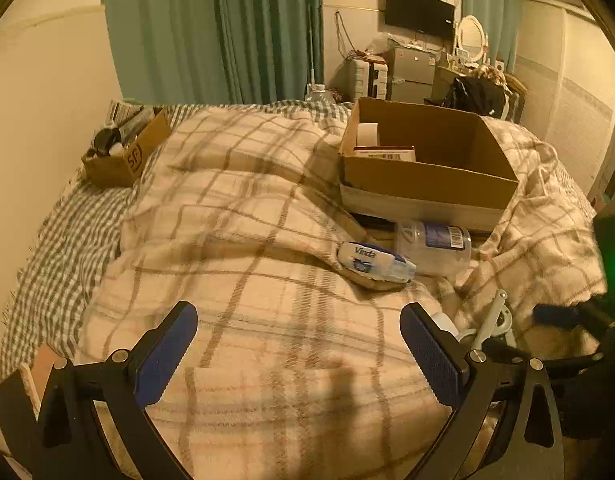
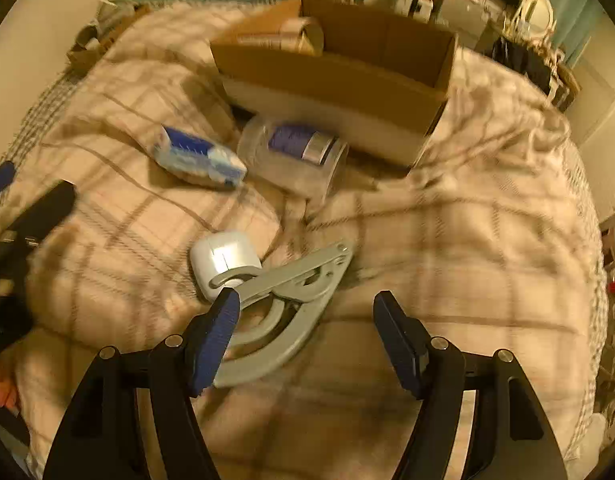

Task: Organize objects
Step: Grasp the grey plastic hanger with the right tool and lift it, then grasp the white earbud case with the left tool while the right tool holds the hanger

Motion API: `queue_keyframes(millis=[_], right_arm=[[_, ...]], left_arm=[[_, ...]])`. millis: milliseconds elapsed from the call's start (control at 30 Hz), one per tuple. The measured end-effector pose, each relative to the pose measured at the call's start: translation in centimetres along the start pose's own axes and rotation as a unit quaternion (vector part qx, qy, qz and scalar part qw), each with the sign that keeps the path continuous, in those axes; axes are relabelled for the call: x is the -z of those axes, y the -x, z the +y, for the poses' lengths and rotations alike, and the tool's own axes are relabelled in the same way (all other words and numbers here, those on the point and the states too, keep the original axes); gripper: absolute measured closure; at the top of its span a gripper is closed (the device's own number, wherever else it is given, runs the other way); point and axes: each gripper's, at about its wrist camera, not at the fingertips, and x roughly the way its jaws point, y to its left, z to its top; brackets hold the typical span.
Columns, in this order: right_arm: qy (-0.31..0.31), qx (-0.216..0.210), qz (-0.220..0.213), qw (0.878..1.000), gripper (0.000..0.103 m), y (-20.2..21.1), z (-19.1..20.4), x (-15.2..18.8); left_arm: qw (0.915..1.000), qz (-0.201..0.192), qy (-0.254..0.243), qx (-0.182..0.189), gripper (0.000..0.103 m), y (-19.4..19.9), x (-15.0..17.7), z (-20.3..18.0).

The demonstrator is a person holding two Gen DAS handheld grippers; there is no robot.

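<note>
A large open cardboard box (image 1: 427, 176) (image 2: 335, 72) sits on the plaid blanket. In front of it lie a clear plastic jar with a blue label (image 1: 435, 246) (image 2: 295, 156) and a blue-white Vinda tissue pack (image 1: 375, 262) (image 2: 199, 158). Nearer lie a white earbud case (image 2: 225, 258) and a grey metal hinged tool (image 2: 291, 300) (image 1: 493, 318). My left gripper (image 1: 299, 348) is open and empty above the blanket. My right gripper (image 2: 307, 328) is open and empty, its left finger over the grey tool.
A smaller cardboard box (image 1: 119, 152) full of items sits at the bed's far left by the wall. Green curtains (image 1: 211, 28), a fridge and a cluttered desk stand beyond the bed. The left gripper shows at the left edge of the right wrist view (image 2: 23, 224).
</note>
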Motion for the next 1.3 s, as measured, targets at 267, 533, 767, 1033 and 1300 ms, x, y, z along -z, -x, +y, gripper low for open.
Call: queue_keyframes(millis=[267,533,767,1033,1300], right_arm=[[0.032,0.012,0.057,0.998,0.025,-3.2,2.0,0.1],[0.058,0.036,0.052,0.996,0.030,-2.8,2.6,1.1],[0.065,0.063,0.022,0.996,0.050,0.8,1.9,2.7],[0.042,0.045,-0.024,0.998,0.076,4.7,-0.1,3.7],[0.023,0.013,-0.081,0.996,0.094,7.4,-2.3,2.9]], left_arm=[[0.9996,0.014,0.014,0.018,0.000,-0.9,0.7,0.7],[0.9993,0.014,0.023,0.024,0.000,-0.9,0.9,1.1],[0.9996,0.013,0.015,0.019,0.000,-0.8,0.9,0.8],[0.9997,0.017,-0.013,0.013,0.000,-0.8,0.7,-0.6],[0.9965,0.029,-0.069,0.038,0.000,-1.5,-0.2,-5.2]])
